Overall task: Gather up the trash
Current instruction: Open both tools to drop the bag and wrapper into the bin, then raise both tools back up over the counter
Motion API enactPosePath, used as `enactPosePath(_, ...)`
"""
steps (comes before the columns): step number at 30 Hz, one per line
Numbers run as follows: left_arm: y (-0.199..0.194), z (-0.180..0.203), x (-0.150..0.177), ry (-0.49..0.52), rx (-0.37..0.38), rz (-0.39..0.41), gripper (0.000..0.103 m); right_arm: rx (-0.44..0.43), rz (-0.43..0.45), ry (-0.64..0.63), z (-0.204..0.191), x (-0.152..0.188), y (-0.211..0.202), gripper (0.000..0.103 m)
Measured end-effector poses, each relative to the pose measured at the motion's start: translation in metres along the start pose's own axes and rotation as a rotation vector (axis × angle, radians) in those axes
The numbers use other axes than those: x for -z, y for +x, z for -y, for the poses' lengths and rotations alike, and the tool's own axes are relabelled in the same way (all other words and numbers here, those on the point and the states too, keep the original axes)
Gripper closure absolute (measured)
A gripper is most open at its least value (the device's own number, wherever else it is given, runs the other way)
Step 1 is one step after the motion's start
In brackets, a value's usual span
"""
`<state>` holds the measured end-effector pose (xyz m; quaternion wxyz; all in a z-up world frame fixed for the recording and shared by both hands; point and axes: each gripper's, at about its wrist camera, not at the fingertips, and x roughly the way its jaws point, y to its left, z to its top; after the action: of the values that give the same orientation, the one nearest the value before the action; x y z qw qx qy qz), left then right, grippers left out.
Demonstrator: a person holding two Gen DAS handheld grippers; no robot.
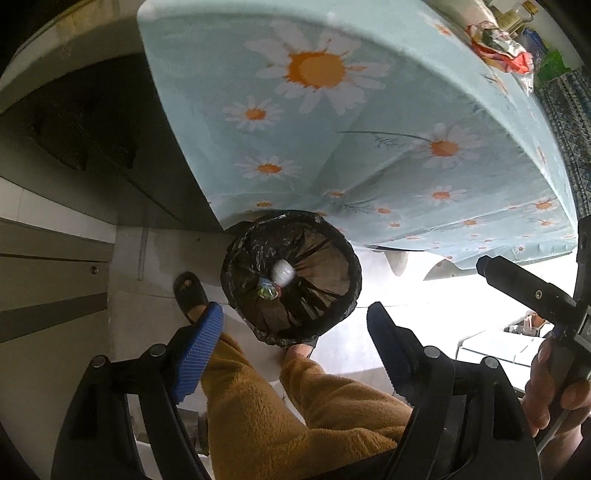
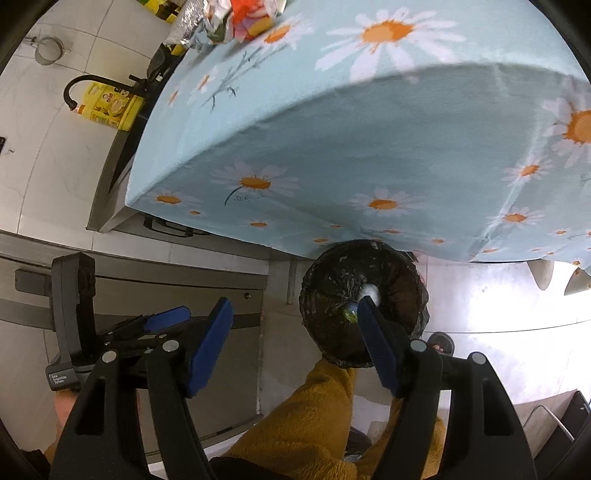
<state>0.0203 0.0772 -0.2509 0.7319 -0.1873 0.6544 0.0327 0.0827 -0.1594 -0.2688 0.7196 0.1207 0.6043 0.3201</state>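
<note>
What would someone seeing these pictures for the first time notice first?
The daisy-print tablecloth fills the upper half of both views. Below its hanging edge a black-lined bin stands on the floor, a white wad and a colourful wrapper at its bottom. Crumpled wrappers lie on the table's far edge.

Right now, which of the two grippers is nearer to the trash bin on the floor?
Hard to call; both hover open above the black-lined trash bin. The left gripper frames it between its fingers; the right gripper is offset, only its right finger over the bin.
</note>
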Motion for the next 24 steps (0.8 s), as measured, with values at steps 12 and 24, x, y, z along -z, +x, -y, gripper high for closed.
enactPosePath(12,-0.062,0.042,-0.001,0.028,-0.038,0.105,0.025,-0.048,0.138,-0.106,0.000,0.002,-0.074,0.030)
enactPosePath(24,-0.136,0.111,-0.027,0.143,-0.103,0.273,0.018,-0.130,0.313,-0.153,0.007,-0.002,-0.149,0.017)
